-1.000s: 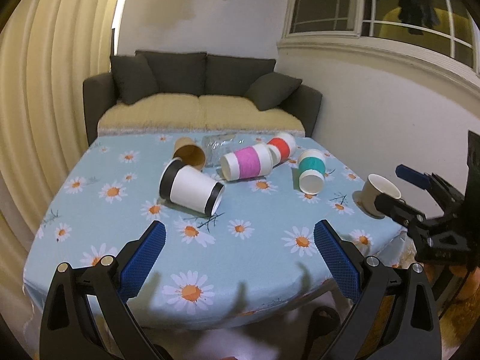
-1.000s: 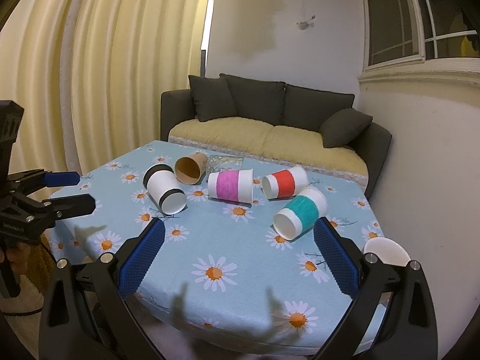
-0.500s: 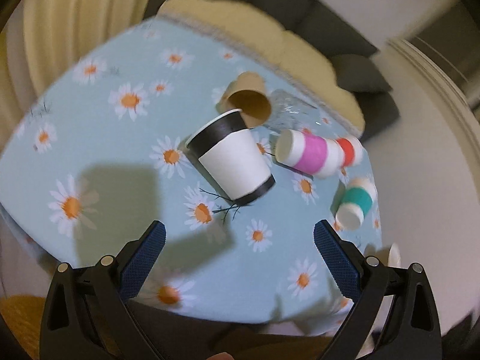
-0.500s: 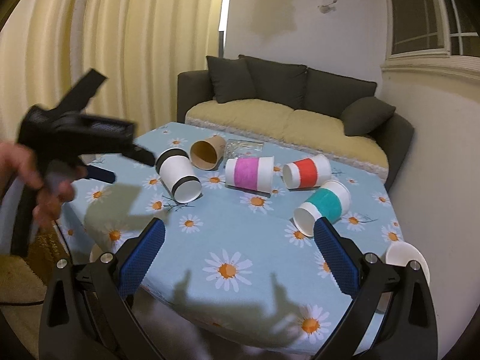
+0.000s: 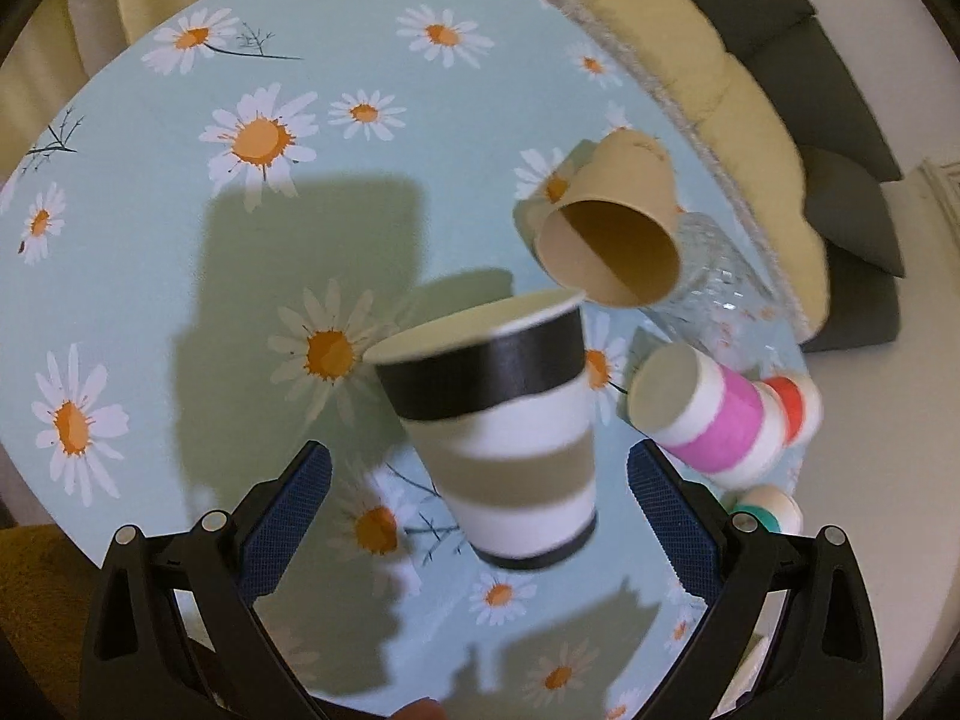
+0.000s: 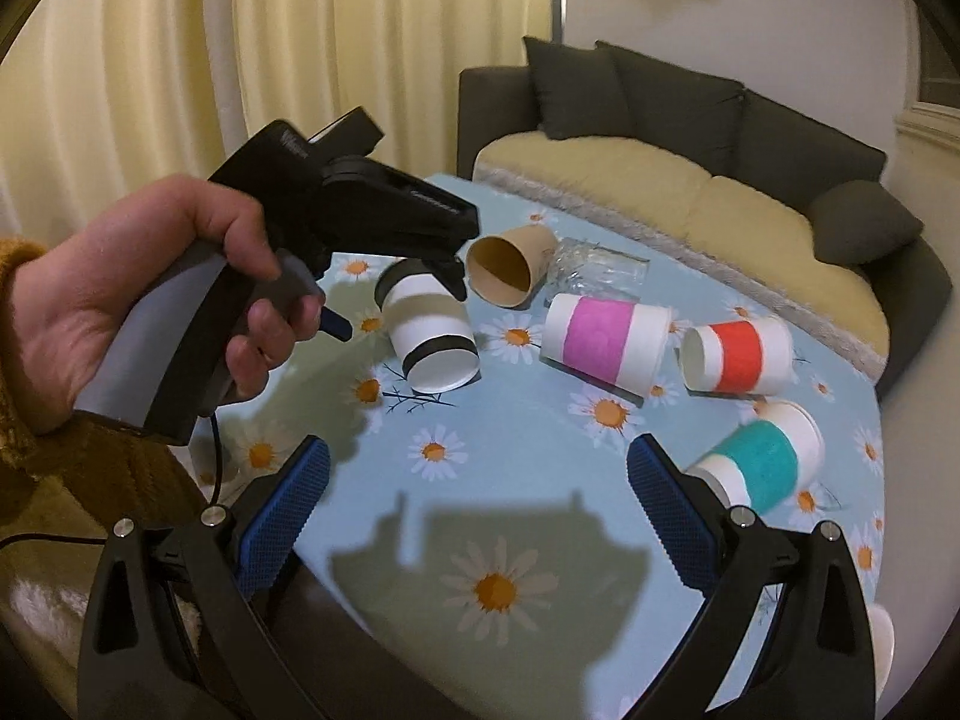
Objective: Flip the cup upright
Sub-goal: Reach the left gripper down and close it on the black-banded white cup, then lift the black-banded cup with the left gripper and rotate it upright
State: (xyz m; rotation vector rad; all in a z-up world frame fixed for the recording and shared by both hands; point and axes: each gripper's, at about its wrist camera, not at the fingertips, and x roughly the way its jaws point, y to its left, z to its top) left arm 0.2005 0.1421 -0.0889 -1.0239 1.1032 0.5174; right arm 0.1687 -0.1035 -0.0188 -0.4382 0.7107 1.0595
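Note:
A white paper cup with black bands (image 5: 498, 420) lies on its side on the daisy tablecloth (image 5: 180, 252); it also shows in the right wrist view (image 6: 429, 333). My left gripper (image 5: 480, 510) is open and hovers right above this cup, its blue pads either side of it, not touching. The right wrist view shows the left gripper's body (image 6: 360, 204) held in a hand over the cup. My right gripper (image 6: 480, 507) is open and empty above the table's near edge.
A brown cup (image 6: 510, 267), a pink-banded cup (image 6: 606, 342), a red-banded cup (image 6: 738, 357) and a teal-banded cup (image 6: 759, 468) lie on their sides. A clear plastic wrapper (image 6: 600, 270) lies behind them. A sofa (image 6: 690, 138) stands beyond the table.
My left gripper has moved in over the table and tipped down onto the black-banded cup. My right gripper has shifted slightly forward and stays open.

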